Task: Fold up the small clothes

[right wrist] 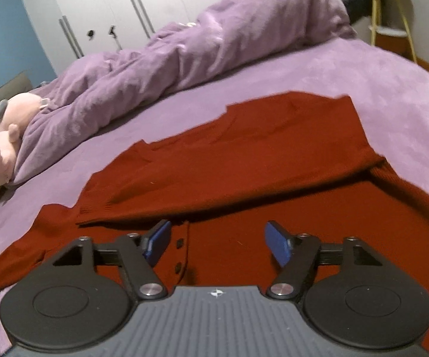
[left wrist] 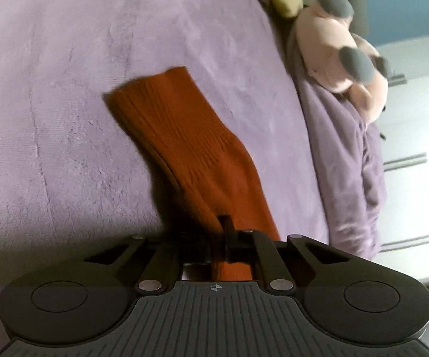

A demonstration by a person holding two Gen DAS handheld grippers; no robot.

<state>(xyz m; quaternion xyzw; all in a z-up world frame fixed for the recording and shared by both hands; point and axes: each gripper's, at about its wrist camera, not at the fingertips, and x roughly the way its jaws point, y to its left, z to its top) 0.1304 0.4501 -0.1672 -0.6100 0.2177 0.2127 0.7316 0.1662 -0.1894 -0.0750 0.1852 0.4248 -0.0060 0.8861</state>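
My L gripper (left wrist: pixel 219 238) is pinched tight on the sleeve (left wrist: pixel 184 148) of the red cardigan (right wrist: pixel 244 178), ribbed knit bunched between the jaws. R gripper (right wrist: pixel 217 242) is spread, blue pads (right wrist: pixel 278 245) apart w/ nothing between them, hovering over the cardigan's front by the button strip (right wrist: pixel 180 253).

Step in hand, I'd say: fold the sleeve across the body. To do it well I'd keep the L pinch firm, carry the cuff over low and lay it flat so the knit doesn't twist — R could pin the body down near the buttons to stop it sliding.

Cardigan lies spread mid-bed on the purple bed cover (right wrist: pixel 393 104), fuzzy nap, soft. Further off, a crumpled purple duvet (right wrist: pixel 214 29) along the far edge, and a pink plush toy (left wrist: pixel 339 56) w/ grey paws at the bed's corner.
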